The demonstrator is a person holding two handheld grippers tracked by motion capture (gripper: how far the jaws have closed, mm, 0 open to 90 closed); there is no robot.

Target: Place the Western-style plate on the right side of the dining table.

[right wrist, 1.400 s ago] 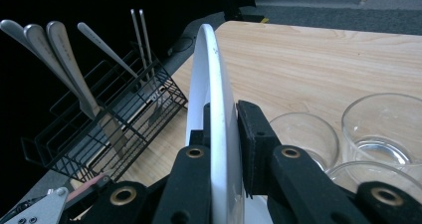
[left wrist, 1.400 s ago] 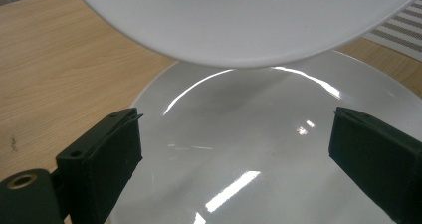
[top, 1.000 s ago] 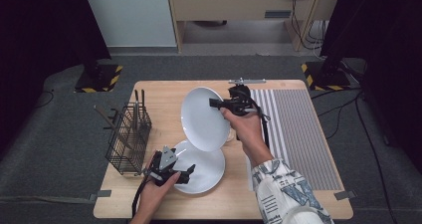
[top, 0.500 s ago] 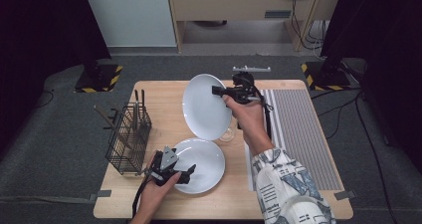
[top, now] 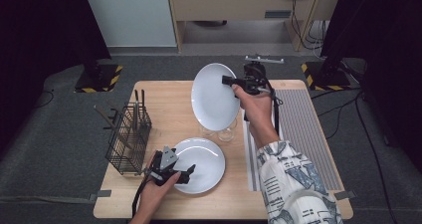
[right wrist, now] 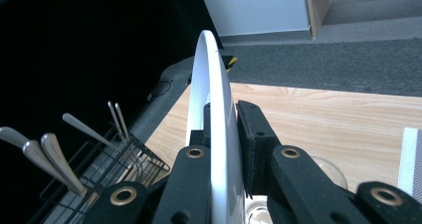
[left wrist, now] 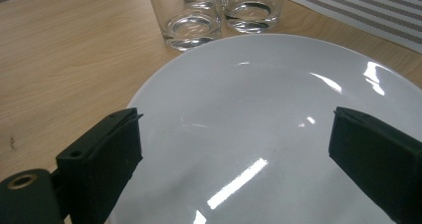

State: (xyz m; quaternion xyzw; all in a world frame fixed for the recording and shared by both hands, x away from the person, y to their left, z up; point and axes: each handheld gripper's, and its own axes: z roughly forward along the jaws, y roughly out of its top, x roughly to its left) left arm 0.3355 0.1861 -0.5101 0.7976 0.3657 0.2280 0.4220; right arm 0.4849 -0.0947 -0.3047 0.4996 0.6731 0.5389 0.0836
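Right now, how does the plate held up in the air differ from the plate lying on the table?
The raised plate stands on edge, clamped at its rim by the right hand-held gripper; the table plate lies flat, the open left hand-held gripper over its edge. Both are plain white and round.

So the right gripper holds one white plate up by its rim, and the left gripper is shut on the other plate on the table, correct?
Not quite: the left gripper is open over the plate on the table, as the left gripper view shows.
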